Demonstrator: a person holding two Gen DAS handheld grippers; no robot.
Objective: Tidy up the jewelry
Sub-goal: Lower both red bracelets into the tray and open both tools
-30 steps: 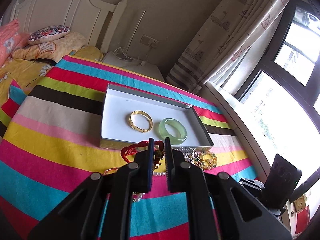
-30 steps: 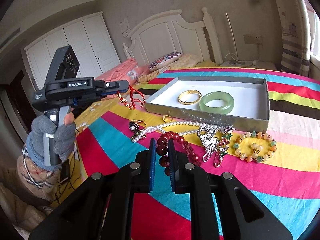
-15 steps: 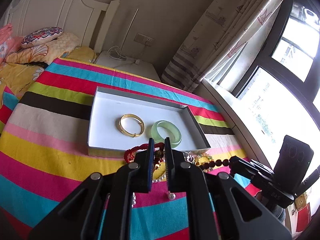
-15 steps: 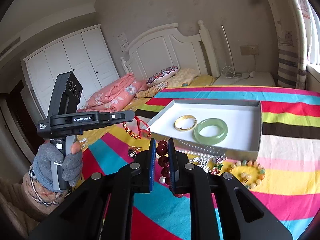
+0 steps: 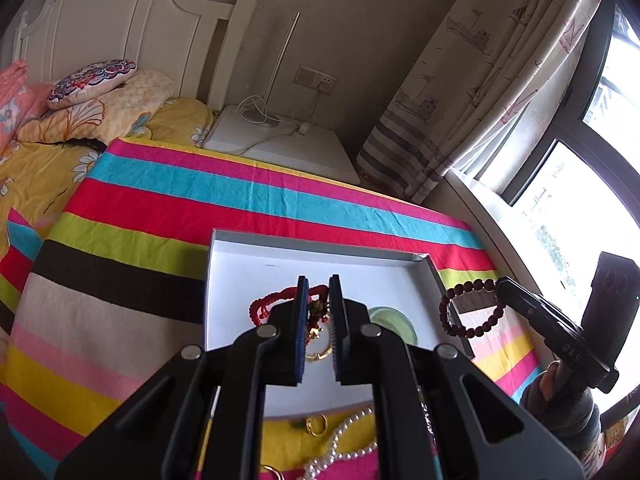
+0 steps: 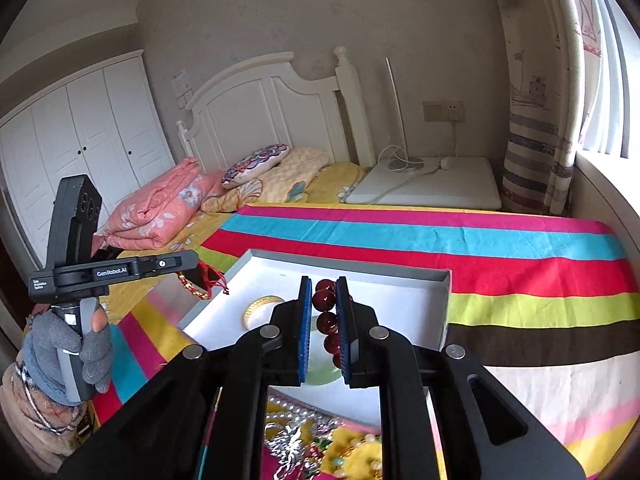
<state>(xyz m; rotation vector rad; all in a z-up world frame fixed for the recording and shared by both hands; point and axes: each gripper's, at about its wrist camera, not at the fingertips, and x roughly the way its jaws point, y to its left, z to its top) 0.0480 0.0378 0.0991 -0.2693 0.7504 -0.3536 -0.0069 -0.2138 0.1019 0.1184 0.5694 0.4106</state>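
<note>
L tool (image 5: pixel 318 300) clamps red cord bracelet (image 5: pixel 272 304); R tool (image 6: pixel 324 312) clamps dark-red bead bracelet (image 6: pixel 326 312), glossy round beads.

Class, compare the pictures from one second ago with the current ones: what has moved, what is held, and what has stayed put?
Both grippers have carried their loads from the front of the bedspread over the shallow white box. The left gripper stays shut on the red braided cord bracelet; the right gripper stays shut on the dark red bead bracelet. The pale green jade bangle remains inside the box.
</note>
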